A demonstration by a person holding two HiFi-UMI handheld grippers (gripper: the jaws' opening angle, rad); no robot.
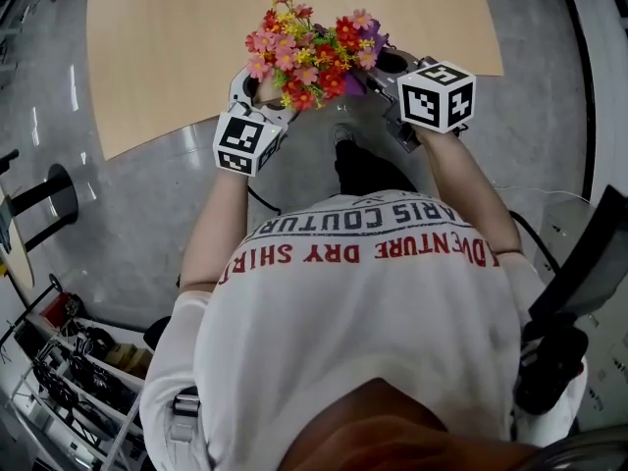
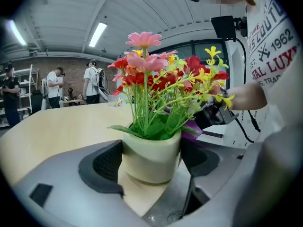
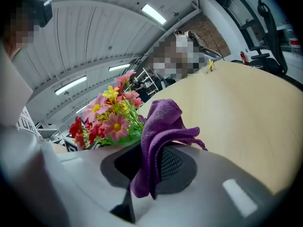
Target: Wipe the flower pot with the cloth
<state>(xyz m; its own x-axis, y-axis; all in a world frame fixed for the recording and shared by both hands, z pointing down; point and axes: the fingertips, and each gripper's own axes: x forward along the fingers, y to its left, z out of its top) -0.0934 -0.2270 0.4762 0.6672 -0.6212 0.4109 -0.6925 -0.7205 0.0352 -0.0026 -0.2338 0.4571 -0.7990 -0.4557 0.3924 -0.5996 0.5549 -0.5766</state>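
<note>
Left tongs point(image 2: 152, 161) grip pot point(image 2: 149, 150), right tongs point(image 3: 150, 170) cloth point(image 3: 160, 122), beside wooden table point(image 1: 196, 57).

A large light wooden table top with a curved edge point(image 1: 196, 57) fills the upper part of the head view, and a grey glossy floor point(image 1: 128, 224) lies around it. At the left side of this floor stands a black post on a round black base point(image 1: 59, 190). In the lower left corner there is a white wire shelf rack point(image 1: 59, 381) which carries black cables. In the left gripper view three people point(image 2: 92, 82) stand beyond the far side of the table, before a brown brick wall point(image 2: 42, 65) and near a white open shelf point(image 2: 26, 86). Long white ceiling lamps point(image 2: 97, 33) are lit above them. In the right gripper view a black office chair point(image 3: 270, 41) stands beyond the table.
</note>
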